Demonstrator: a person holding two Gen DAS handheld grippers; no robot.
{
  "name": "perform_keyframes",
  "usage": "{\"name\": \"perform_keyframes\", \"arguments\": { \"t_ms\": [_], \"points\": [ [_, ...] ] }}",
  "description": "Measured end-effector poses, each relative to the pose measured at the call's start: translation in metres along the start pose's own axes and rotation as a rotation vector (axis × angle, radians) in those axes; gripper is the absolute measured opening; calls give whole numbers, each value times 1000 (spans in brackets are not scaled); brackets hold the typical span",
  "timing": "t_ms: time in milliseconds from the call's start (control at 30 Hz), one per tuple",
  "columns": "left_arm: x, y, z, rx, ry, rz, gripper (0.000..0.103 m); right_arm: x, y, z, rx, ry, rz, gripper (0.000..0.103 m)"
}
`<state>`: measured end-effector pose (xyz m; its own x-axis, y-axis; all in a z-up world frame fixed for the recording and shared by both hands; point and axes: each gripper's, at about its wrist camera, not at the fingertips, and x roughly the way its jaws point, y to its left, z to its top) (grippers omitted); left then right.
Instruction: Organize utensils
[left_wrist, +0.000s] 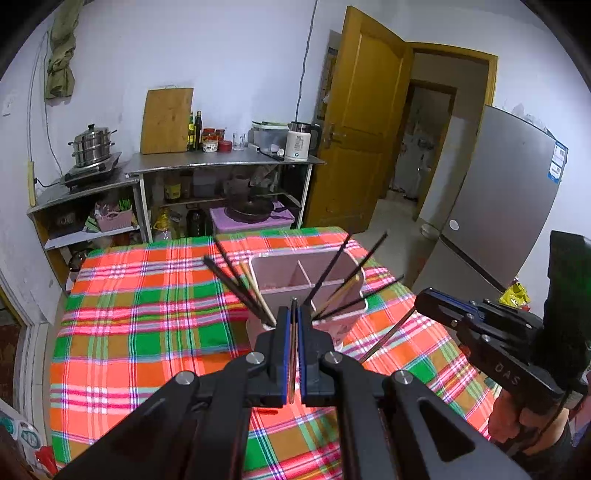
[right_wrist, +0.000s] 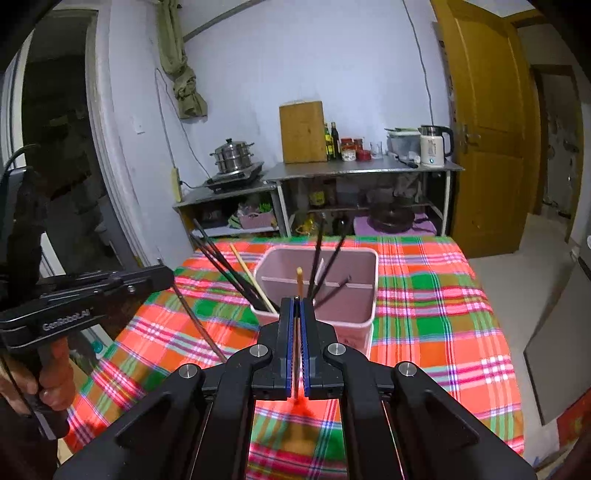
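Plaid tablecloth, pink organizer just beyond both tongs, left and right, each clenched on a chopstick.

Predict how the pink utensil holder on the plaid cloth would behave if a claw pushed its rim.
The pink utensil holder looks like thin plastic, so probably light. It stands tall with chopsticks leaning outward, so it may tip. On the plaid cloth it might drag rather than slide.

I am working in a home kitchen, because I see a steel steamer pot on a small stove, a cutting board, oil bottles, a kettle, a fridge and a table with checked cloth.
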<state>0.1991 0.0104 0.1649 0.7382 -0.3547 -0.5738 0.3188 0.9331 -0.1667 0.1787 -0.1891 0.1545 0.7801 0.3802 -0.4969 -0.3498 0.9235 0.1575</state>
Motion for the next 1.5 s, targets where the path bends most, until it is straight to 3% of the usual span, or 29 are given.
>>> {"name": "perform_keyframes", "arguments": {
  "t_ms": [367, 567, 1033, 1233, 1367, 1500],
  "points": [
    [-14, -4, 53, 13, -113, -2, 4, -12, 14, 52, -28, -131, 31, 3],
    [1, -1, 70, 17, -140, 10, 4, -5, 15, 72, -42, -172, 22, 3],
    [77, 16, 39, -14, -19, -8, 4, 68, -11, 40, -11, -9, 19, 3],
    [82, 20, 32, -37, -5, -2, 5, 74, -12, 33, -8, 17, 22, 6],
    [71, 17, 32, -35, -30, -10, 16, 64, -13, 33, 3, -6, 44, 12],
    [54, 14, 30, -38, -62, -11, 18, 47, -11, 32, 3, -38, 45, 12]
  ]
}}
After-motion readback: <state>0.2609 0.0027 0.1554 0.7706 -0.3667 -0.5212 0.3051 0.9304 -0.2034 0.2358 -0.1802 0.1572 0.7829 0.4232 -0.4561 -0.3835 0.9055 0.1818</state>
